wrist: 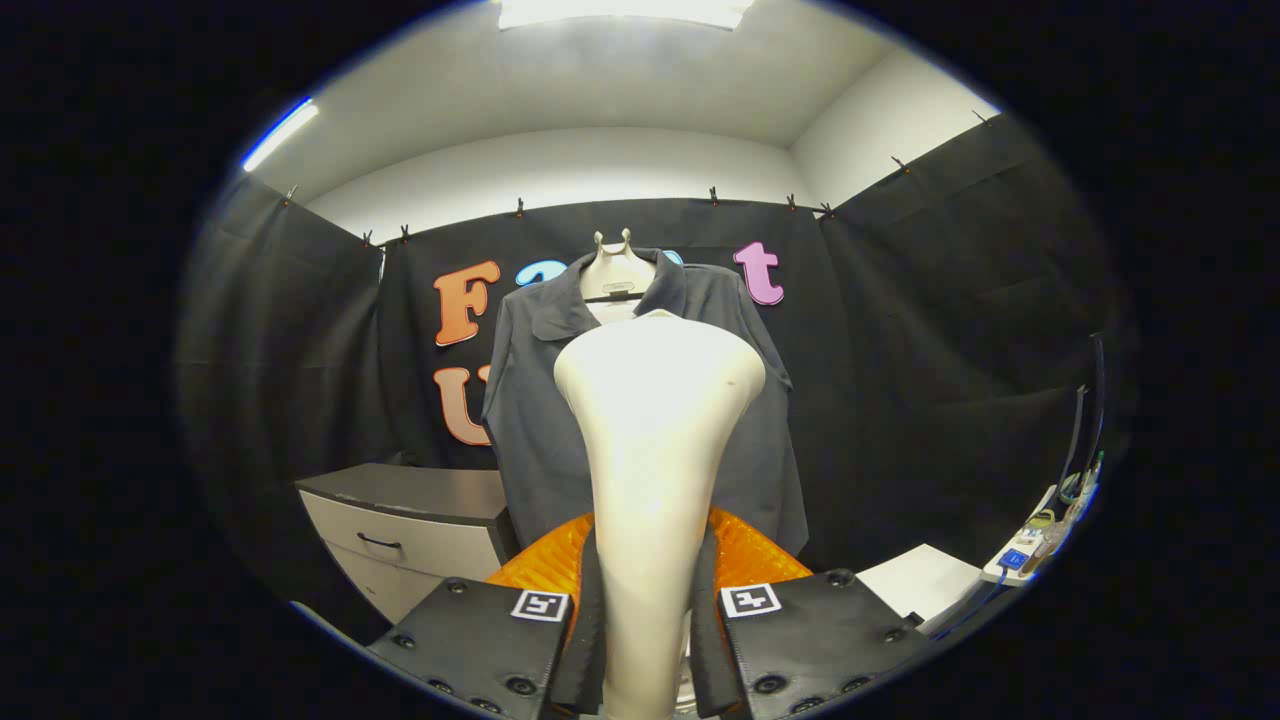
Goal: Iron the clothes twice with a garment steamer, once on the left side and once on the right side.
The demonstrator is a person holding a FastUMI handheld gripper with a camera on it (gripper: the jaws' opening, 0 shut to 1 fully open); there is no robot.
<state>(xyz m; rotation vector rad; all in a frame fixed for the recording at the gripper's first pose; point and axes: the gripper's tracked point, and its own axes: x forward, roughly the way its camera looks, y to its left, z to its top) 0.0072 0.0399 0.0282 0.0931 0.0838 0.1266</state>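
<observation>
Steamer clamped between tongs

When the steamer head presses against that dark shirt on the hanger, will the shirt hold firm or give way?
Probably give way: the shirt hangs loose from a hanger, so it may swing back. Its thin-looking fabric should fold rather than resist. The steamer, clamped between both fingers of the gripper, looks rigid and smooth, so it should glide.

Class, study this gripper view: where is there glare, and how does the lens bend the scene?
Gripper view: the steamer, gripped between the tongs, is washed out by glare on its cream head; the ceiling light is blown out to plain white; the fisheye lens bows the booth's walls and the cabinet; the dark shirt beyond stays sharp.
</observation>
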